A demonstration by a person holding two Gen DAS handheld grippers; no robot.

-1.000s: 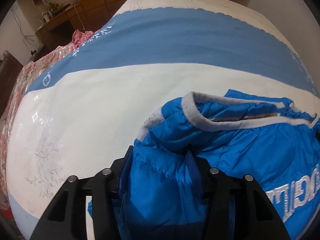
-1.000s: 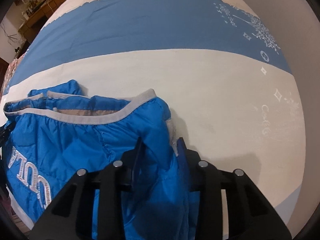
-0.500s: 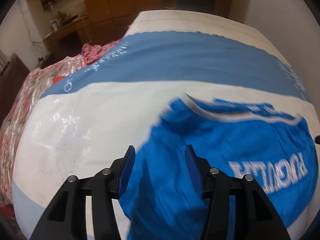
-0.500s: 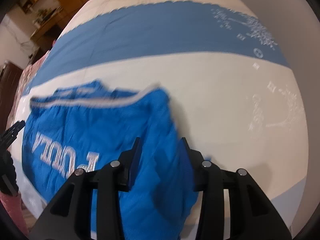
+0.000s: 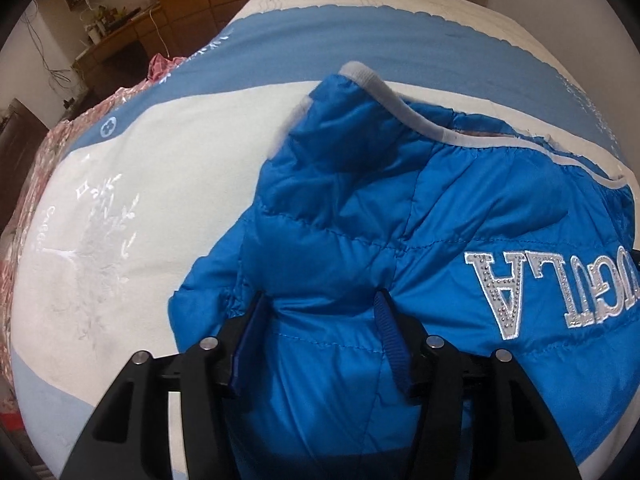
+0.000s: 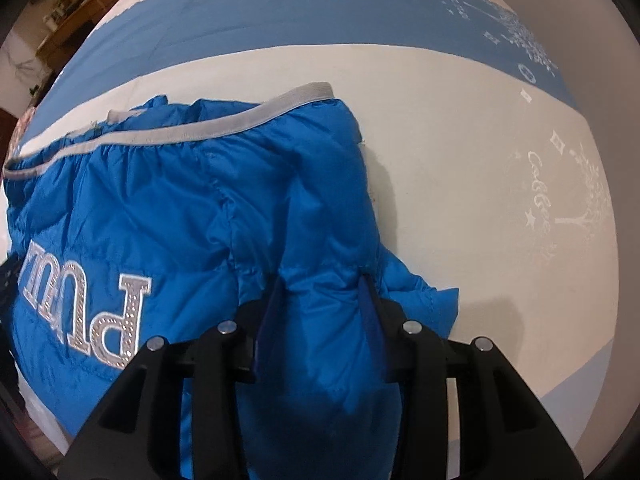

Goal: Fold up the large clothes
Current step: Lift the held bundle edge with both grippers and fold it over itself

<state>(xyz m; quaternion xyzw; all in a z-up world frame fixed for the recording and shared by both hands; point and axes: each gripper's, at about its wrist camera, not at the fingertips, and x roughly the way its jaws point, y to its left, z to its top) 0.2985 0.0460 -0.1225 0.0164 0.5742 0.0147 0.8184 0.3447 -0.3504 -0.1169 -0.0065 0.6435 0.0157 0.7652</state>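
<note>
A bright blue puffer jacket with a grey hem band and silver lettering lies on the bed, back side up; it also shows in the right wrist view. My left gripper is shut on a thick bunch of the jacket at its left side. My right gripper is shut on a bunch at its right side. The fabric bulges between the fingers of each and hides the fingertips.
The bed cover is white with a broad blue band further back. A pink patterned cloth lies along the bed's left edge. A wooden desk and cupboards stand beyond.
The jacket was swung up and blurred half a second ago; now it has dropped back on the bed, spread further away from me. Both grippers stay shut on it.
</note>
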